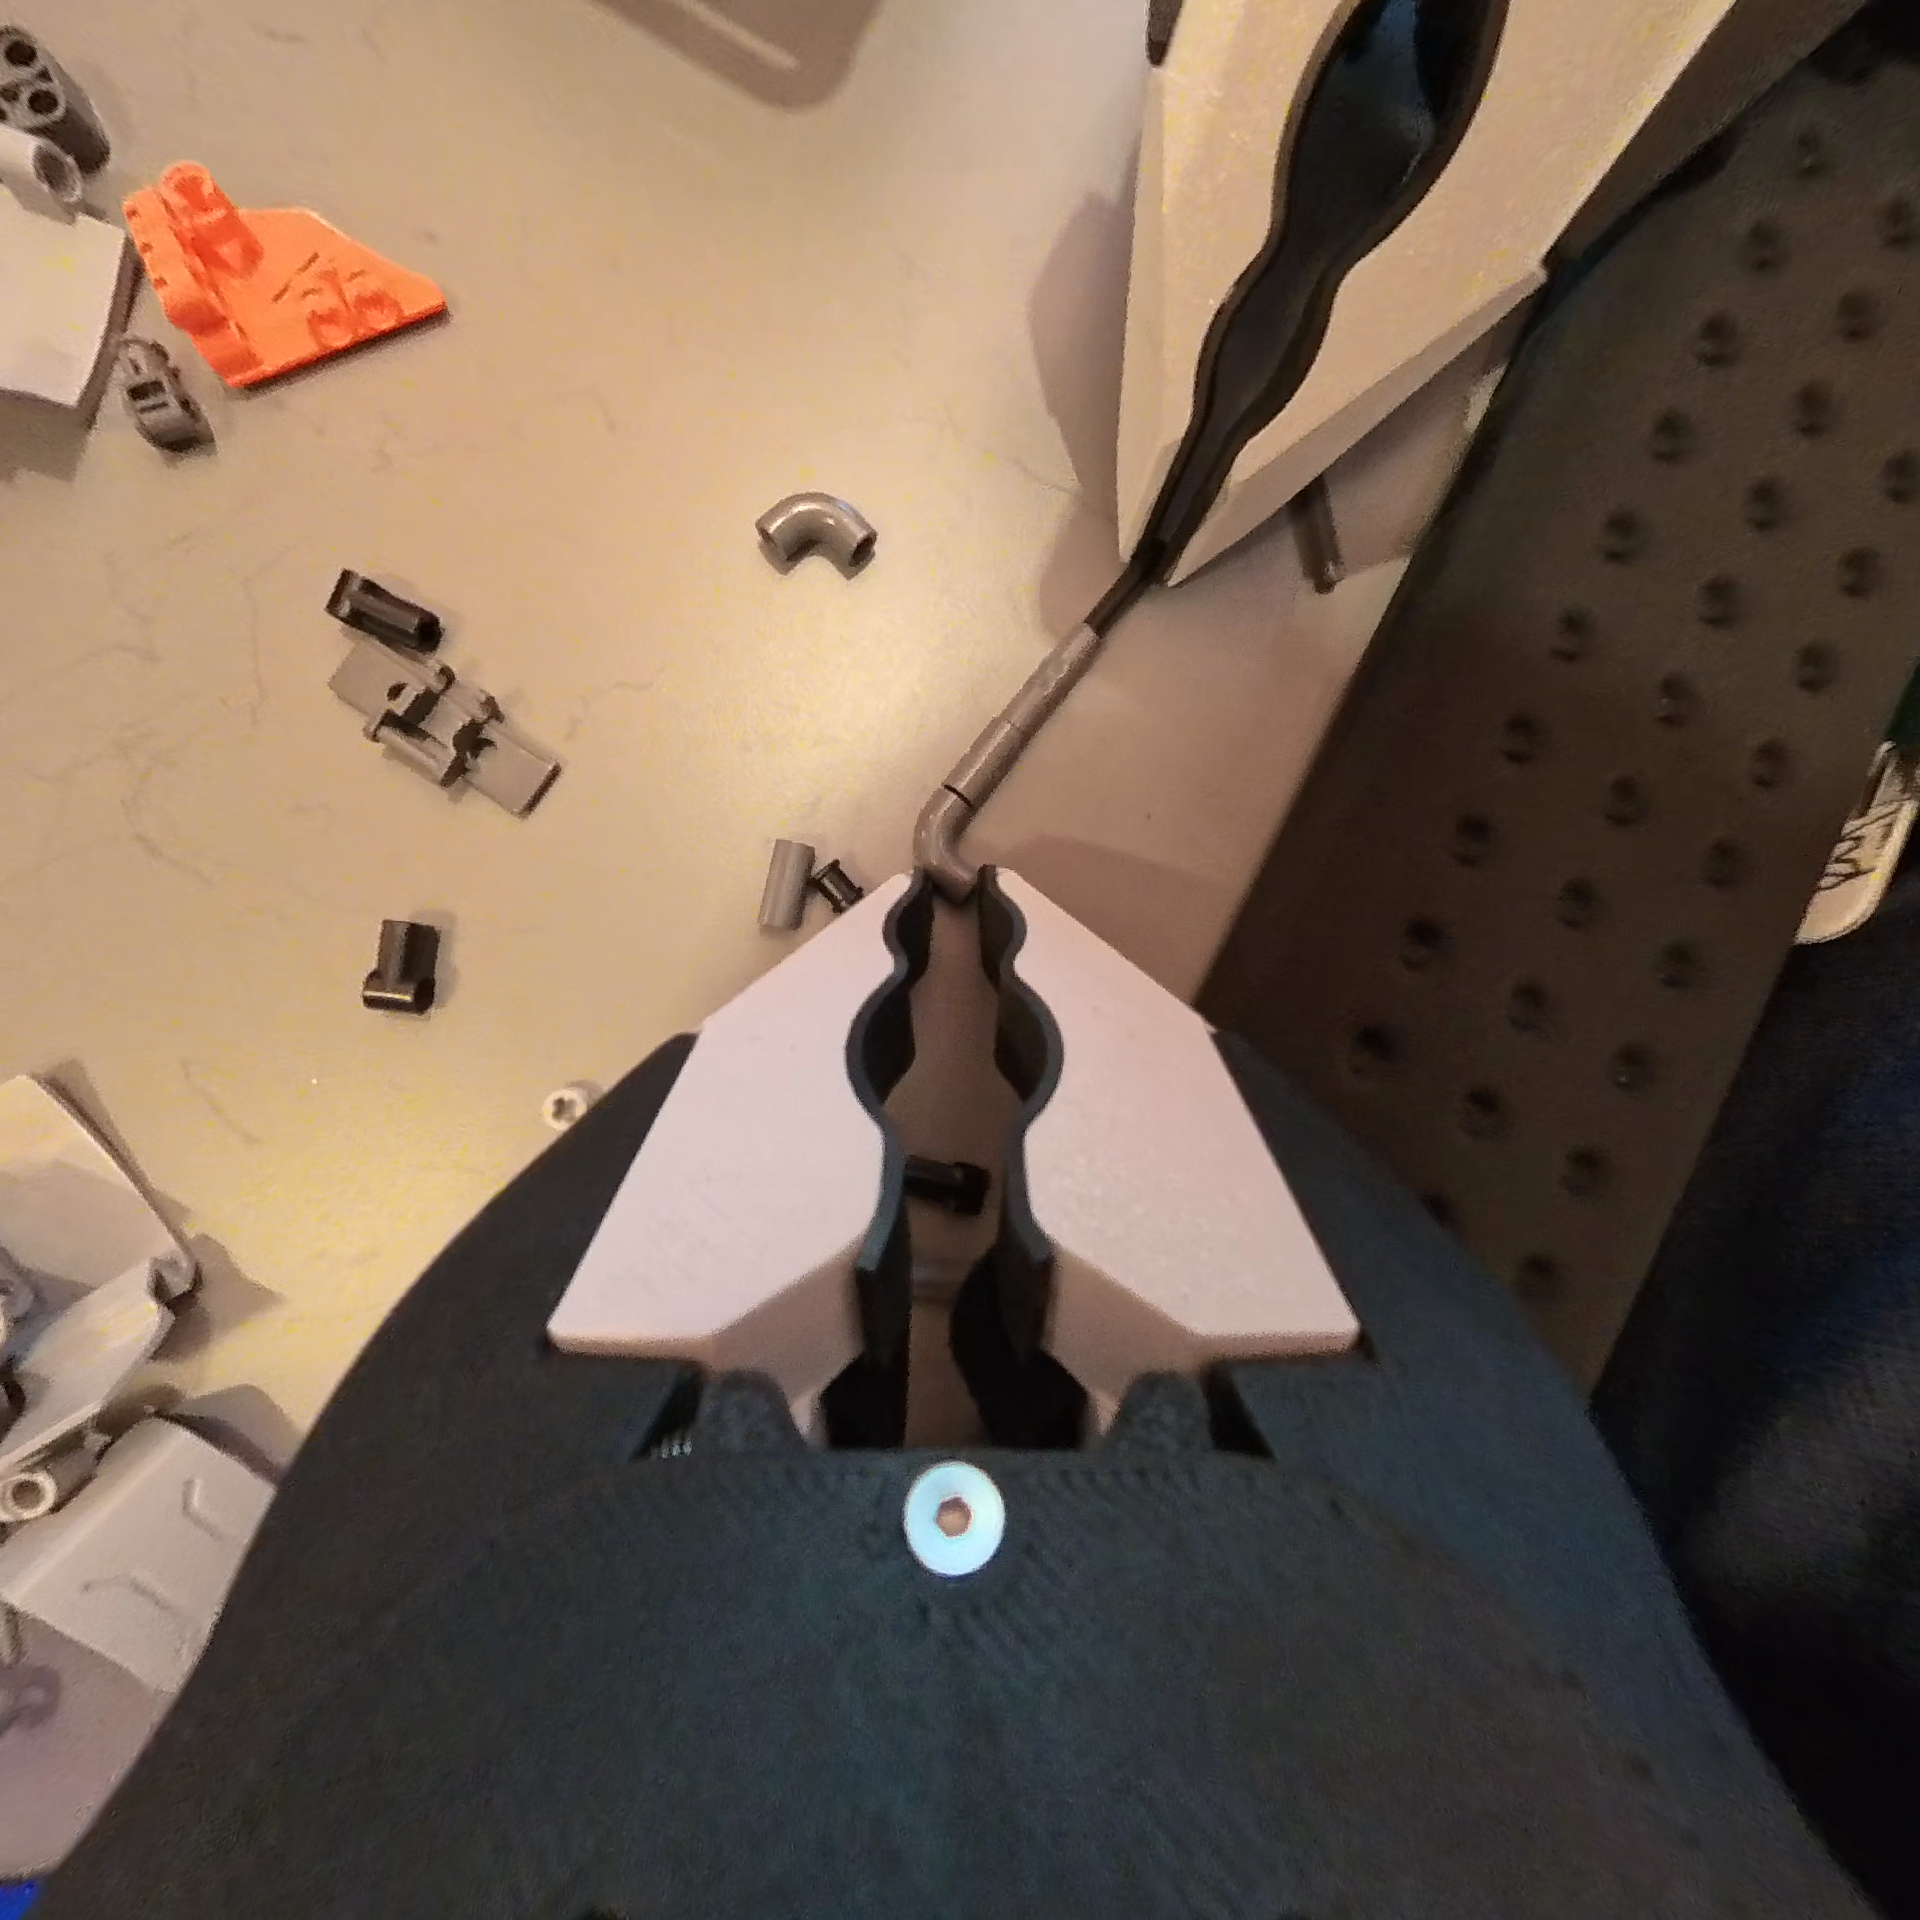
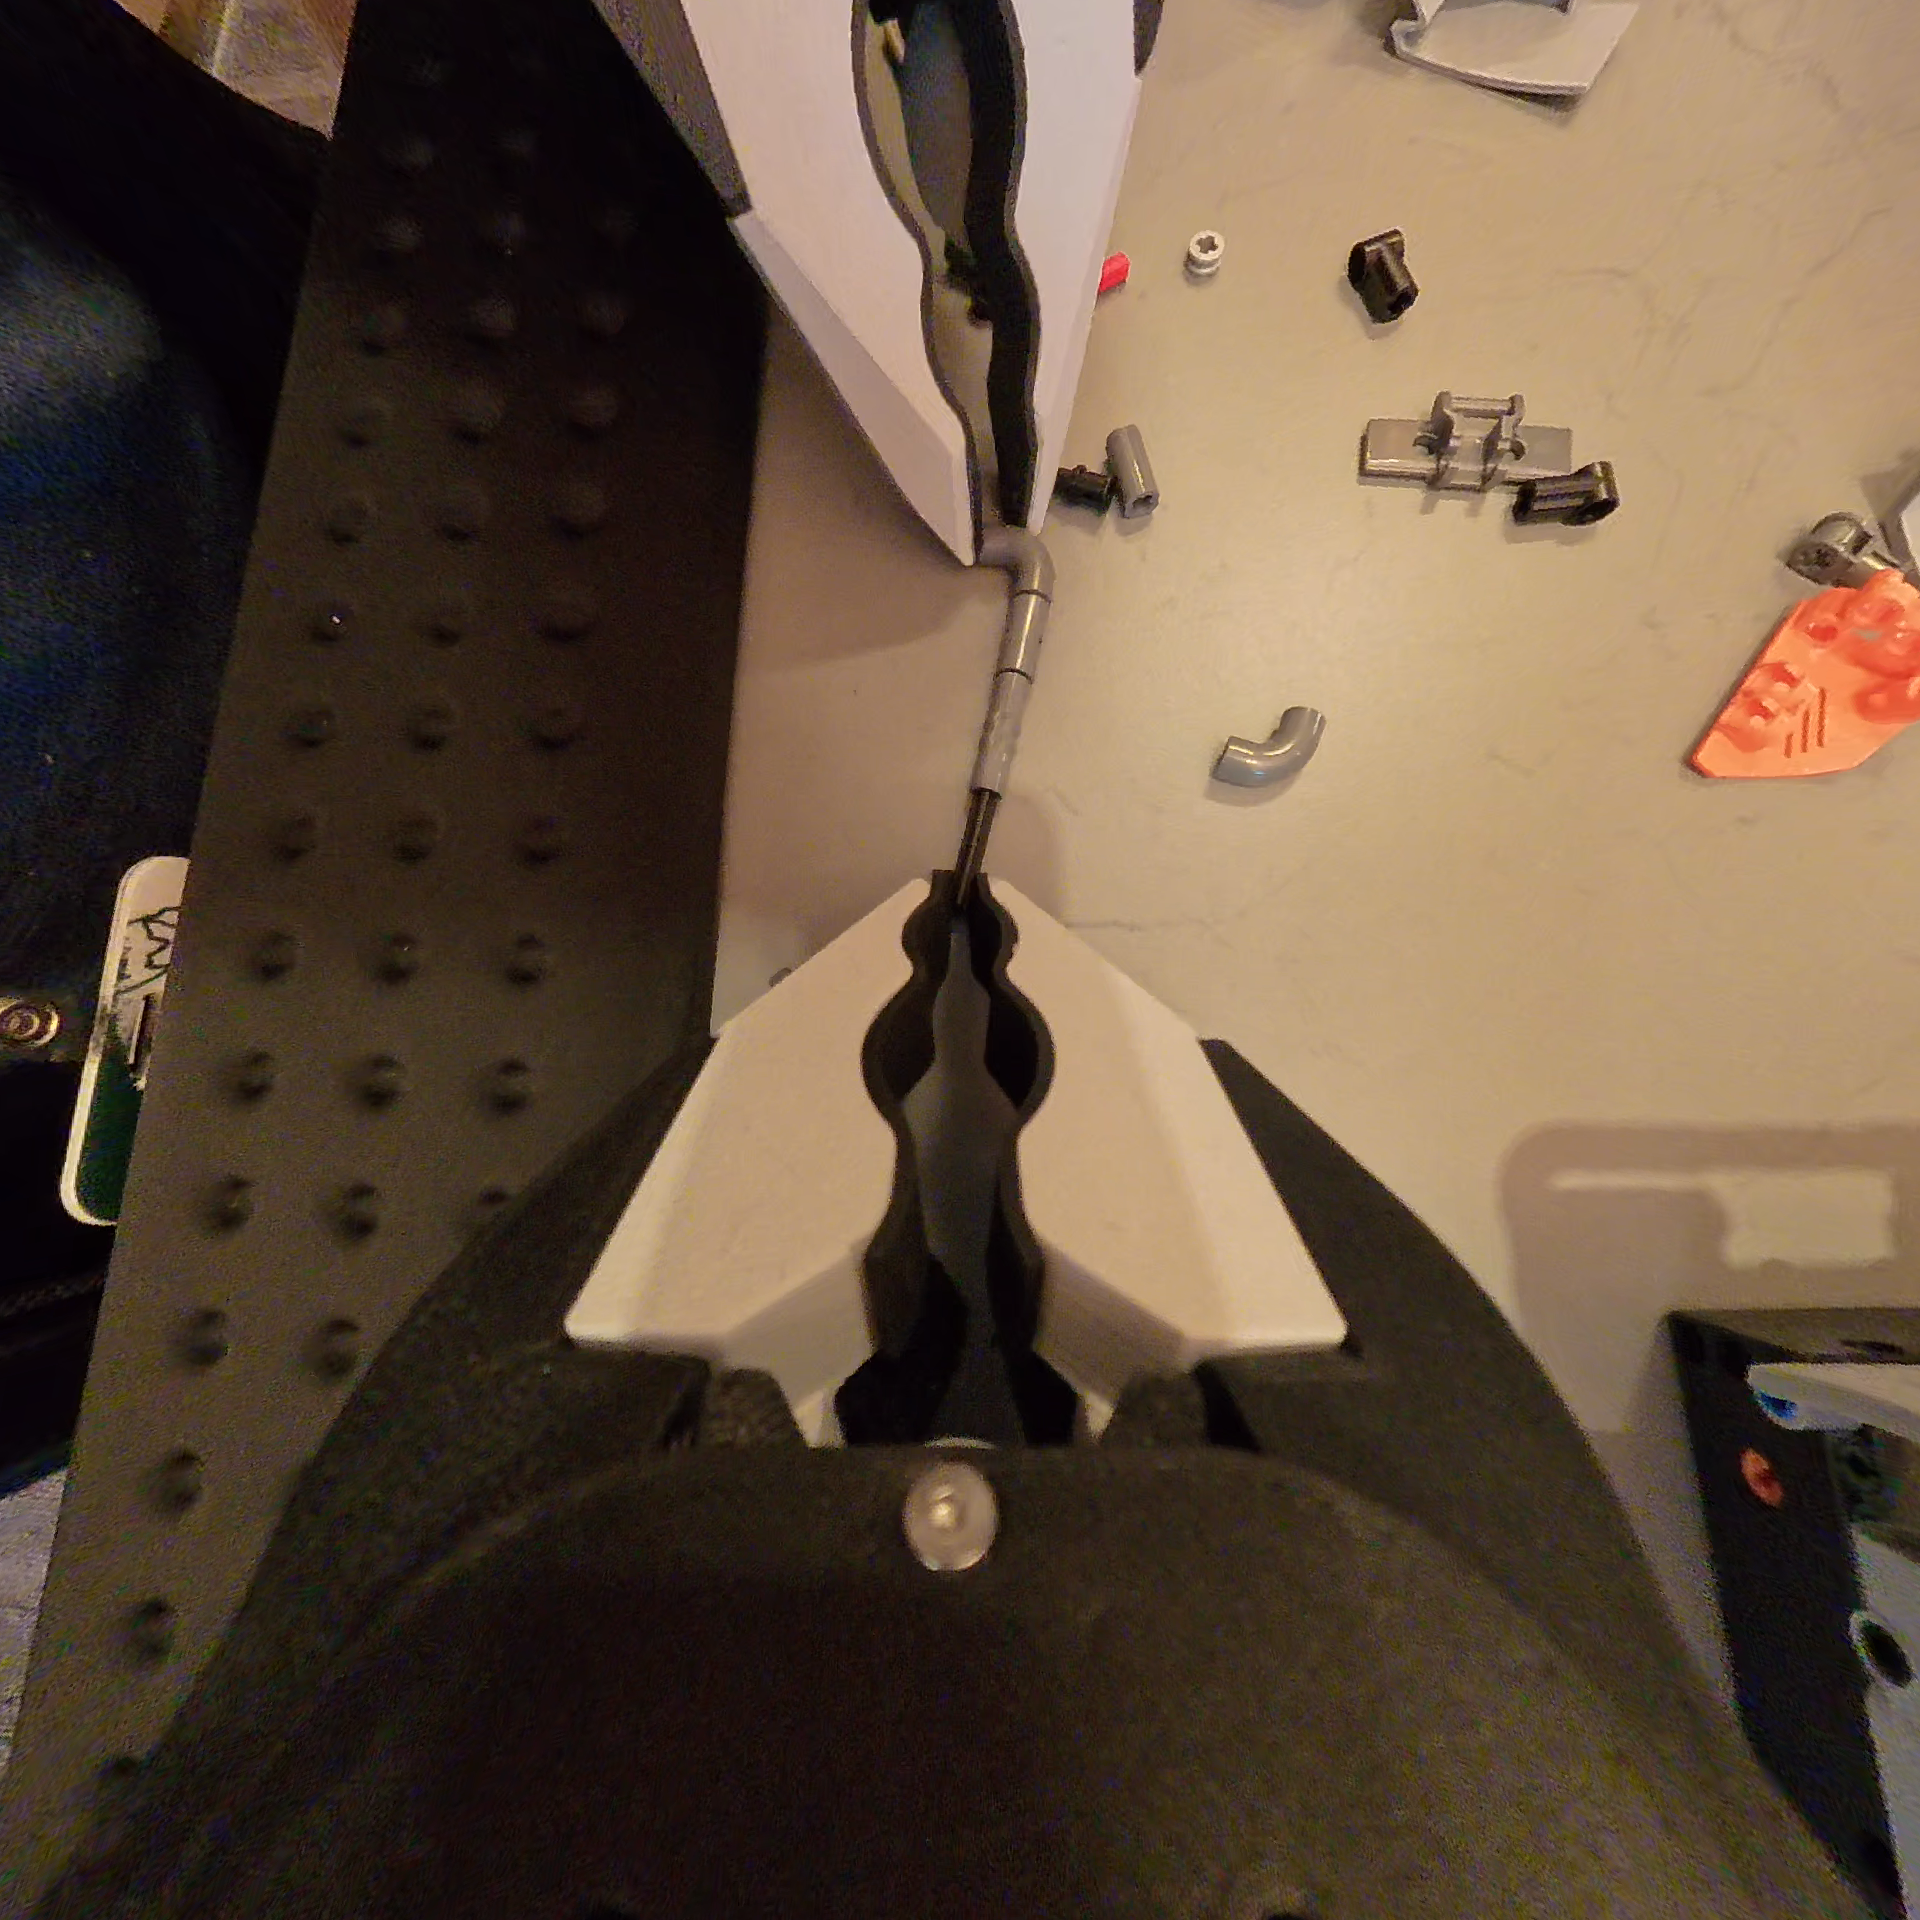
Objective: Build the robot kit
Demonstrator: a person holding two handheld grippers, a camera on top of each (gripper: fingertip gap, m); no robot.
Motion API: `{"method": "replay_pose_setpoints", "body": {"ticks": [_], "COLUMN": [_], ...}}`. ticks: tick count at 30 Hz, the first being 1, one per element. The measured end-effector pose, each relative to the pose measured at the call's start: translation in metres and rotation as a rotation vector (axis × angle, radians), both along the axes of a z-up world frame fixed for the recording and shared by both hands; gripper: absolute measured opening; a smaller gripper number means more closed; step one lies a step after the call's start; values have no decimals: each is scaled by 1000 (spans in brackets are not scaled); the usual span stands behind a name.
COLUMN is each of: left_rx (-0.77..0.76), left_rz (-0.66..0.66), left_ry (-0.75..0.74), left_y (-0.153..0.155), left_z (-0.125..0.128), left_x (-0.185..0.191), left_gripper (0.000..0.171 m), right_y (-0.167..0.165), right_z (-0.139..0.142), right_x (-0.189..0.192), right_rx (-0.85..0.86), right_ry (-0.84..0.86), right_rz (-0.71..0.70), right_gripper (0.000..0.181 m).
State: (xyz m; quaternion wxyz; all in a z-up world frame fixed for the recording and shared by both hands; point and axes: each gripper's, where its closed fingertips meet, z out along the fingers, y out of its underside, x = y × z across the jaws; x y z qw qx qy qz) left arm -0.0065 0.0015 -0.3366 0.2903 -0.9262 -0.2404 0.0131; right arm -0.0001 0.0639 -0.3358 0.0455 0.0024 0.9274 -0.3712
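A thin rod assembly (image 1: 1029,696) spans the two grippers above the beige table: a grey elbow end, grey sleeve sections, then a black axle (image 2: 977,831). My left gripper (image 1: 956,883) is shut on the grey elbow end. My right gripper (image 2: 966,899) is shut on the black axle end. Each gripper shows in the other's view: the right one is at the upper right of the left wrist view (image 1: 1155,566), and the left one is at the top of the right wrist view (image 2: 1006,535). The assembly (image 2: 1016,665) is held straight between the tips.
Loose parts lie on the table: a grey elbow (image 1: 818,528) (image 2: 1270,750), an orange panel (image 1: 281,281) (image 2: 1818,696), a grey flat clip piece (image 1: 447,717) (image 2: 1465,452), and black connectors (image 1: 400,966) (image 2: 1382,272). A black studded board (image 1: 1610,779) (image 2: 447,727) borders the table. A black box (image 2: 1808,1558) stands at lower right. Across from one pair of fingers to the other is roughly 7 cm.
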Motion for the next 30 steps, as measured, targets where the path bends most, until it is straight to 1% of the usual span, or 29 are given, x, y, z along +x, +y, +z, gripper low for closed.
{"method": "replay_pose_setpoints", "body": {"ticks": [4,9,12,14,15,20,21,22,24,26,28,30], "left_rx": [-49,-76,-80,-54,-72,-87,-83,-86,-80,-56,-63,-55], "left_rz": [-72,-171,-227,-275,-296,-286,-271,-258,-222,-183,-182,-181], "left_ry": [50,97,109,86,101,75,74,73,61,41,56,41], "left_y": [1,2,4,11,12,10,10,7,2,2,1,1], "left_z": [0,0,-1,-1,-1,-1,-1,-2,-1,-1,-1,0], "left_x": [-1,-1,0,6,7,6,5,5,4,4,3,4], "left_gripper": [6,6,5,6,5,6,6,0,0,0,0,0], "right_y": [0,0,-1,-5,-6,-6,-5,-4,-1,6,13,16], "right_z": [0,0,0,0,0,0,1,3,16,17,14,15], "right_x": [0,0,2,4,3,3,4,3,0,-2,-2,-3], "right_rx": [-4,-8,-6,-10,-6,-11,-12,-19,-79,-63,-39,-38], "right_ry": [3,2,-2,-7,2,-17,-35,-37,-51,-63,-68,-68], "right_rz": [7,23,41,57,57,44,39,28,-9,-36,-49,-77], "right_gripper": [1,1,1,1,0,0,2,4,9,13,8,7]}}
